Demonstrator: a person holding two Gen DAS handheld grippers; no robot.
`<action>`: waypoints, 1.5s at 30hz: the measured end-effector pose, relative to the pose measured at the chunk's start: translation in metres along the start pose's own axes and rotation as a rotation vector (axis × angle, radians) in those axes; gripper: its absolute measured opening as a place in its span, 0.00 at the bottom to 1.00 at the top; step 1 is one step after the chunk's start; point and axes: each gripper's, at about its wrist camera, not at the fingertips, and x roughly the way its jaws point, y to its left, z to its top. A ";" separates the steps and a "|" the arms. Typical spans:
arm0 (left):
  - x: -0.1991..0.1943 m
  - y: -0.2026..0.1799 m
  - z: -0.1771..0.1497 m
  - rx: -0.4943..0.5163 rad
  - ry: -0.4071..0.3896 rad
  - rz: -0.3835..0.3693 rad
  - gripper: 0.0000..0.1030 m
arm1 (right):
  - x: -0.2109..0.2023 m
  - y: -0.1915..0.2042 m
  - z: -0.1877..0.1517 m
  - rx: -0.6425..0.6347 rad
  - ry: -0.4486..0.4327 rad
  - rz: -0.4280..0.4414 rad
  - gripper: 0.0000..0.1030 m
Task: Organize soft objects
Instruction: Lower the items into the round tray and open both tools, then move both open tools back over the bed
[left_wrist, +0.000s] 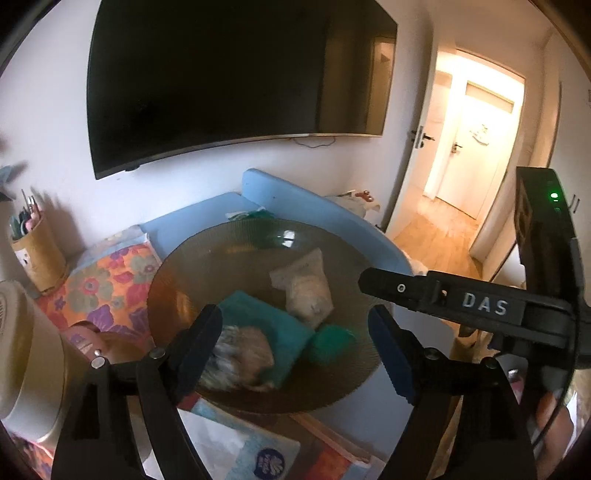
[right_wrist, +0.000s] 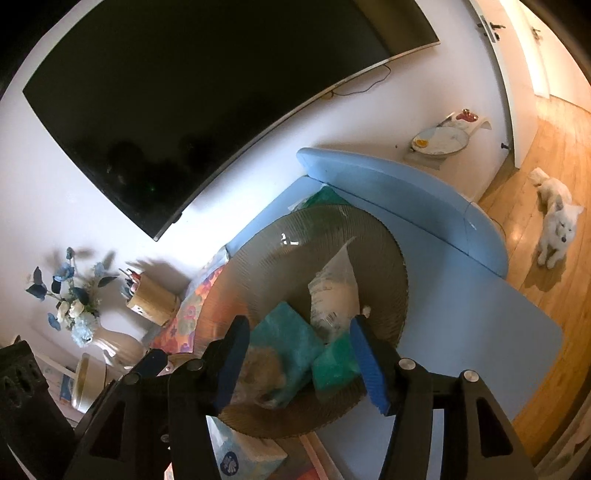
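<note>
four soft things lie in the wide ribbed amber glass bowl (left_wrist: 177, 280): a furry beige-grey plush lump (left_wrist: 240, 356), a folded teal towel (left_wrist: 273, 325), a green sponge (left_wrist: 328, 341) and a clear bag of pale stuffing (left_wrist: 306, 288). all look light and squashy; pinch each mid-body. left gripper (left_wrist: 295, 334) gapes wide, empty; right gripper (right_wrist: 299, 354) half open, empty.

Your left wrist view is blown out at two o'clock, where the doorway (left_wrist: 476, 155) glares warm yellow-white and loses detail. The television (left_wrist: 236, 81) stays near black, with faint reflections. Both fisheye pictures bend straight edges hard and fall to dark corners. The bowl (right_wrist: 258, 258) carries a small glint at its twelve o'clock rim; the furry item inside smears with blur. In the right wrist view, flowers (right_wrist: 70, 295) throw soft shadows on the wall.
</note>
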 end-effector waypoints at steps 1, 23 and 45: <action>-0.005 -0.002 -0.001 0.007 -0.006 -0.012 0.78 | -0.003 -0.001 -0.001 0.002 -0.002 -0.001 0.53; -0.204 0.071 -0.080 -0.044 -0.162 0.065 0.78 | -0.091 0.077 -0.101 -0.233 -0.069 0.084 0.54; -0.256 0.346 -0.236 -0.504 0.020 0.666 0.78 | 0.064 0.307 -0.259 -0.744 0.229 0.290 0.54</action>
